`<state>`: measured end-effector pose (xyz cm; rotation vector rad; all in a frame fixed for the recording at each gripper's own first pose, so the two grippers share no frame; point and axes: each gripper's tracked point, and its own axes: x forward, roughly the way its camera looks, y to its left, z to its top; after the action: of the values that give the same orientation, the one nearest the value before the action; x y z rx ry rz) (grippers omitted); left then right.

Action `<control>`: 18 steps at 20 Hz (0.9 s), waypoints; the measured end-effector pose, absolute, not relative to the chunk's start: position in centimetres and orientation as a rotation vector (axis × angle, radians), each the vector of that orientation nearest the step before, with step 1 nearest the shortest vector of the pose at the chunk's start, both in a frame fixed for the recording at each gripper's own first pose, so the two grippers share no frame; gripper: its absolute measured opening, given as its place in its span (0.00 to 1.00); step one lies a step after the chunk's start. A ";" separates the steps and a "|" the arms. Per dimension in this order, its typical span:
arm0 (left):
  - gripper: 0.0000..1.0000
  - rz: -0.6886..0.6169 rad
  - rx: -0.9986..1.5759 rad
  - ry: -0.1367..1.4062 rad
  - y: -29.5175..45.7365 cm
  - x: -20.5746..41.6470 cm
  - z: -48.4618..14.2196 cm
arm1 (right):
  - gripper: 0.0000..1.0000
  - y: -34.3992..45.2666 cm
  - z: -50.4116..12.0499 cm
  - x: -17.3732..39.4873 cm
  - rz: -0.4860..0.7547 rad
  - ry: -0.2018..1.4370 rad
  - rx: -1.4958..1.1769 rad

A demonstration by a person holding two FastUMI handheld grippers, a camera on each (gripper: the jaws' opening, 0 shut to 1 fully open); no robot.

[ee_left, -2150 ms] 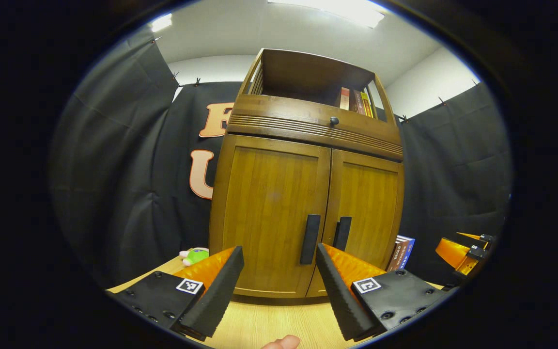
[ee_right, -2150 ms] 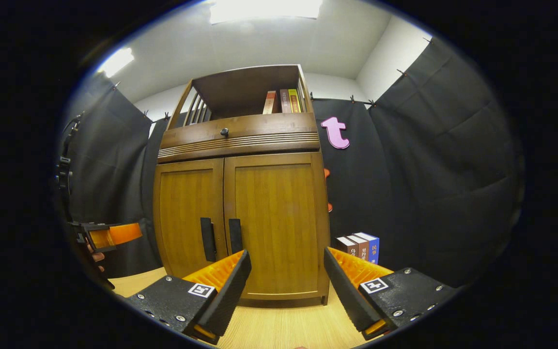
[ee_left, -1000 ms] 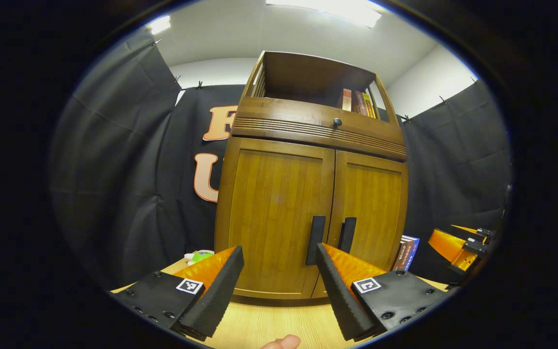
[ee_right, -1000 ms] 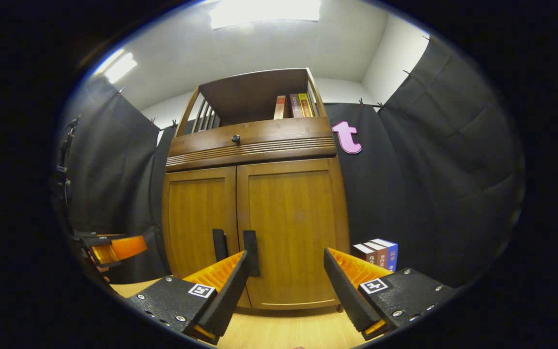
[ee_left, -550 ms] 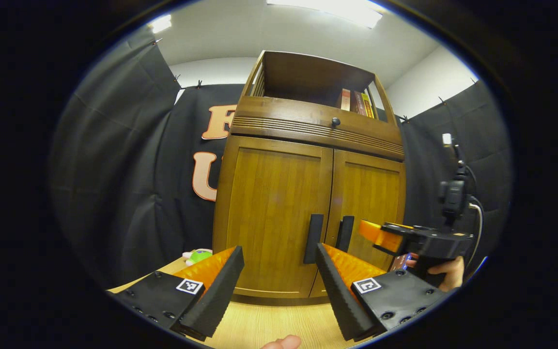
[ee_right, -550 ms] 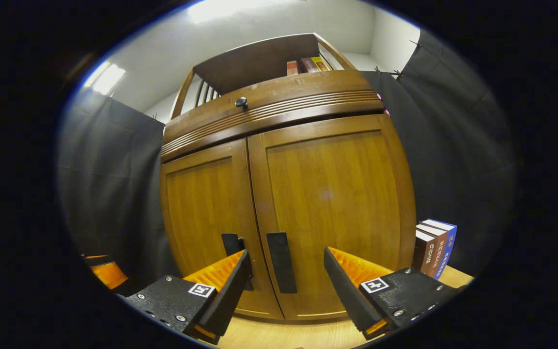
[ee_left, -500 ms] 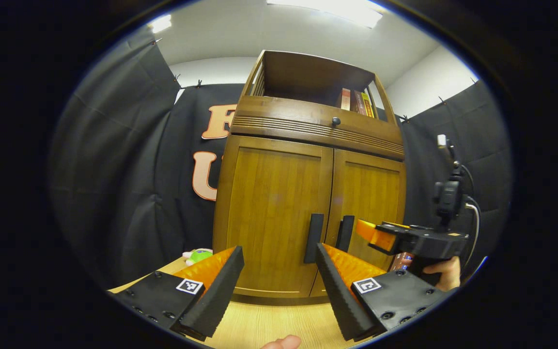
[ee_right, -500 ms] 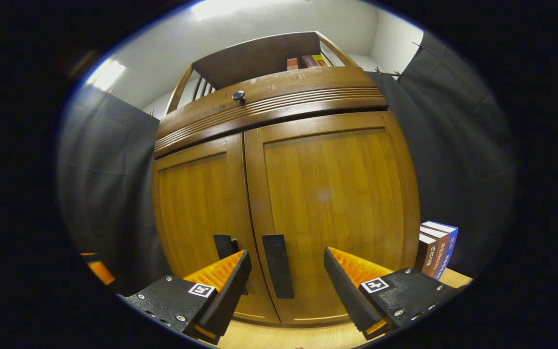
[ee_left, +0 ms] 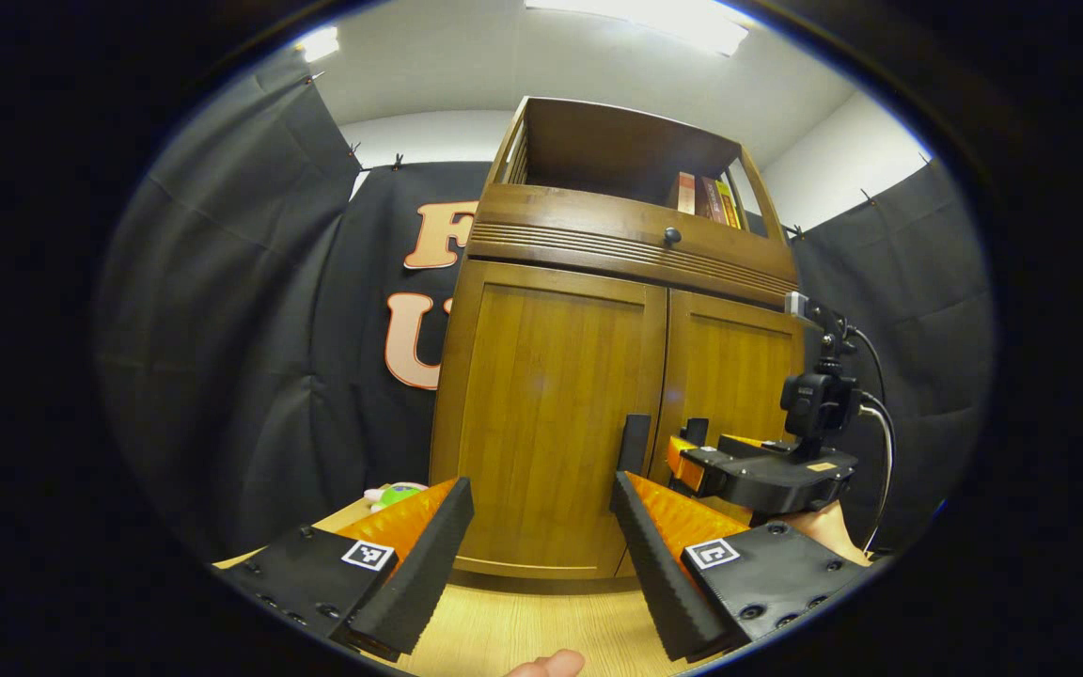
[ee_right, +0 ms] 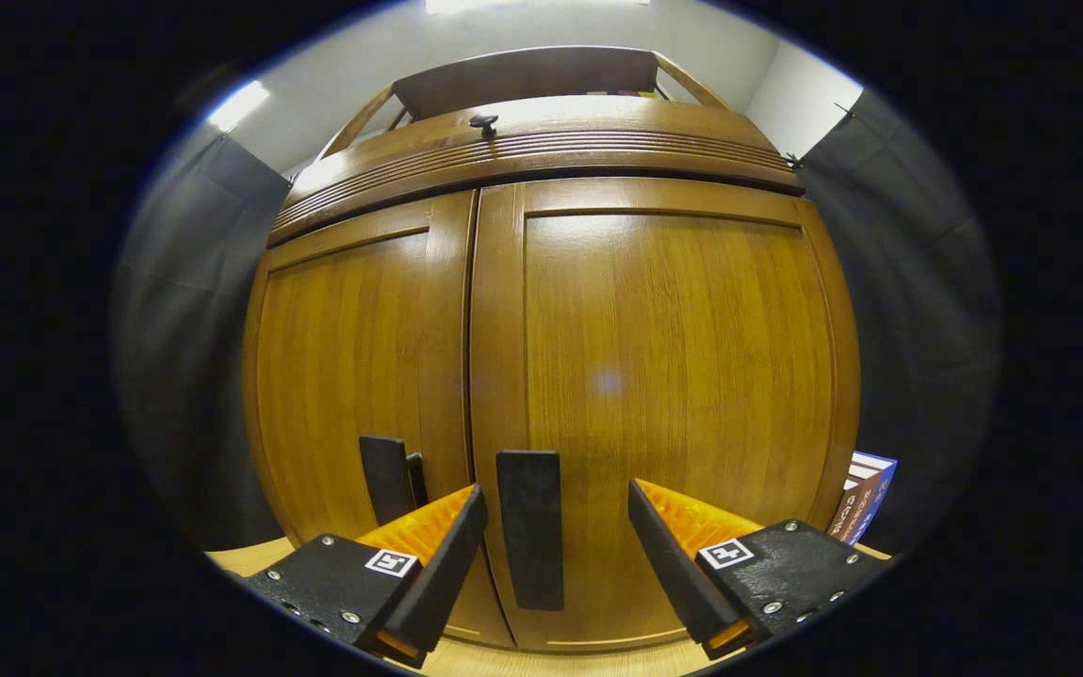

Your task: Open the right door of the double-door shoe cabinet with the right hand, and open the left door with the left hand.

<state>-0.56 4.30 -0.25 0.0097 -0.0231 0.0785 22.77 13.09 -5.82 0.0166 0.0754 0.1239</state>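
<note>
A wooden cabinet (ee_right: 598,329) stood with both doors closed. The right gripper (ee_right: 556,541) was close to it, jaws wide open with the right door's handle (ee_right: 530,527) between them, untouched. The left gripper (ee_left: 541,536) hung back, jaws wide open and empty.

The shoe cabinet (ee_right: 654,357) was honey-brown wood with vertical grain, its two door handles (ee_right: 530,527) black and its drawer front (ee_left: 626,246) ribbed with horizontal grooves, beside a blue-and-brown row of books (ee_right: 863,508) and a pale wood-grain tabletop (ee_left: 523,635).
</note>
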 end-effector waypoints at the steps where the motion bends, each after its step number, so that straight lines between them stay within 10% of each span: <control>1: 0.95 0.082 0.007 -0.020 4.5 -0.5 -0.4 | 0.92 13.0 -5.8 23.1 0.117 0.078 0.013; 4: 0.97 0.094 0.007 -0.021 4.8 -0.4 -0.5 | 0.94 13.0 -6.1 24.0 0.115 0.099 -0.011; 5: 0.95 0.100 0.012 -0.022 4.9 -0.4 -0.5 | 0.70 13.1 -5.9 24.2 0.118 0.087 -0.011; 7: 0.97 0.104 0.020 -0.025 5.1 -0.4 -0.5 | 0.87 13.4 -5.9 24.4 0.128 0.084 -0.021; 9: 0.97 0.099 0.022 -0.024 4.8 -0.4 -0.4 | 0.55 13.9 -6.0 24.2 0.146 0.086 -0.011; 11: 0.95 0.090 0.026 -0.022 4.4 -0.5 -0.4 | 0.53 14.8 -6.3 24.1 0.183 0.092 0.011; 12: 0.97 0.088 0.032 -0.022 4.2 -0.5 -0.4 | 0.27 14.8 -6.1 24.1 0.181 0.085 0.010; 18: 0.97 0.080 0.031 -0.025 3.5 -0.9 0.0 | 0.27 14.7 -6.4 23.9 0.179 0.088 -0.007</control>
<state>-0.92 3.51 0.04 0.0314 -0.0251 0.0796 23.92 14.69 -6.39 -0.0068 0.0879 0.1792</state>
